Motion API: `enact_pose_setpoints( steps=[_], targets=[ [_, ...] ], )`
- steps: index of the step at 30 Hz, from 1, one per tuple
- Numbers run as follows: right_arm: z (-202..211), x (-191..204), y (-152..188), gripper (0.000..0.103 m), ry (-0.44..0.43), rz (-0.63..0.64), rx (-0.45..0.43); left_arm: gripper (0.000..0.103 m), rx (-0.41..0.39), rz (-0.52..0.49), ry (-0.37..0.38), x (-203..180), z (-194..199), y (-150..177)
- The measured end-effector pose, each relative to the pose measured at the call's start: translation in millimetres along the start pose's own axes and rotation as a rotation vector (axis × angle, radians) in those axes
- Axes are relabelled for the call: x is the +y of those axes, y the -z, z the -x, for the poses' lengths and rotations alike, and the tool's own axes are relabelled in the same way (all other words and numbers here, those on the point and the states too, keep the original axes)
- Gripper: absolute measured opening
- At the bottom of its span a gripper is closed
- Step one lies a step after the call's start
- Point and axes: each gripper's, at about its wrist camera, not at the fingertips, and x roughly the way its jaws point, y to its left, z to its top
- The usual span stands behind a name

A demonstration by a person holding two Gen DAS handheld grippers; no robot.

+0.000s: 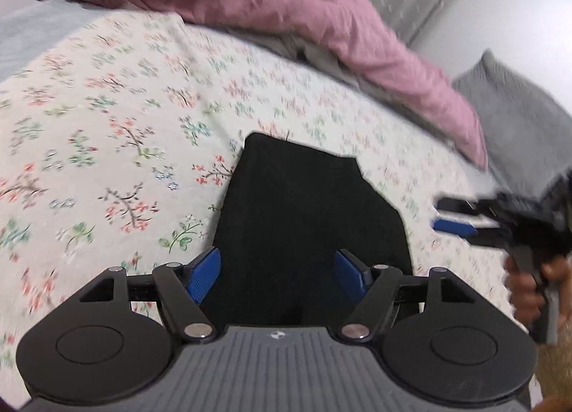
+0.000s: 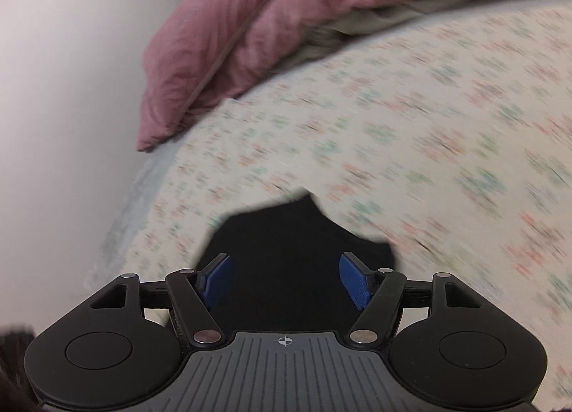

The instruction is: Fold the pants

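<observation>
Pants (image 1: 307, 219) lie compactly bundled on floral bedsheet (image 1: 107, 119), away from its edges; left gripper (image 1: 278, 278) and right gripper (image 2: 286, 281) hover released, gripping nothing, likely assessing the fold.

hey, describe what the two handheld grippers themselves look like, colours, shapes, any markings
Both match. The left gripper and right gripper each have two black linkage arms with silver pivot rivets, ending in ribbed blue finger pads. Behind them sits a grey ridged body flanked by round black discs, with a small crosshair-like mark at its front edge. No cables show. A bare hand holds the right gripper's black handle.
</observation>
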Motion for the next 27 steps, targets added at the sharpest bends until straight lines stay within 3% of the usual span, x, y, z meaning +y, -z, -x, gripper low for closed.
enact_pose_setpoints(
  steps=[5, 10, 14, 17, 19, 20, 22, 24, 27],
  targets=[
    [16, -45, 27, 0.068, -0.009, -0.106, 0.029, 0.093, 0.096, 0.016, 0.023, 15, -25, -11],
    [15, -60, 57, 0.068, -0.038, -0.147, 0.088, 0.092, 0.164, 0.059, 0.097, 29, -36, -10],
    [5, -58, 79, 0.068, -0.113, -0.181, 0.131, 0.080, 0.183, 0.144, 0.123, 45, -42, -4],
    [-7, -55, 90, 0.068, -0.172, -0.235, 0.147, 0.076, 0.174, 0.196, 0.142, 54, -45, 2],
    [-15, -54, 93, 0.057, -0.188, -0.269, 0.122, 0.071, 0.161, 0.213, 0.157, 55, -44, 6],
    [-19, -53, 94, 0.035, -0.191, -0.284, 0.113, 0.068, 0.154, 0.223, 0.163, 55, -42, 8],
    [-28, -52, 96, 0.021, -0.170, -0.315, 0.110, 0.062, 0.140, 0.253, 0.179, 55, -41, 13],
    [-25, -48, 96, 0.014, -0.168, -0.304, 0.081, 0.052, 0.122, 0.292, 0.220, 52, -39, 17],
    [-8, -45, 91, 0.012, -0.138, -0.246, 0.025, 0.047, 0.113, 0.310, 0.265, 31, -46, 18]
  ],
)
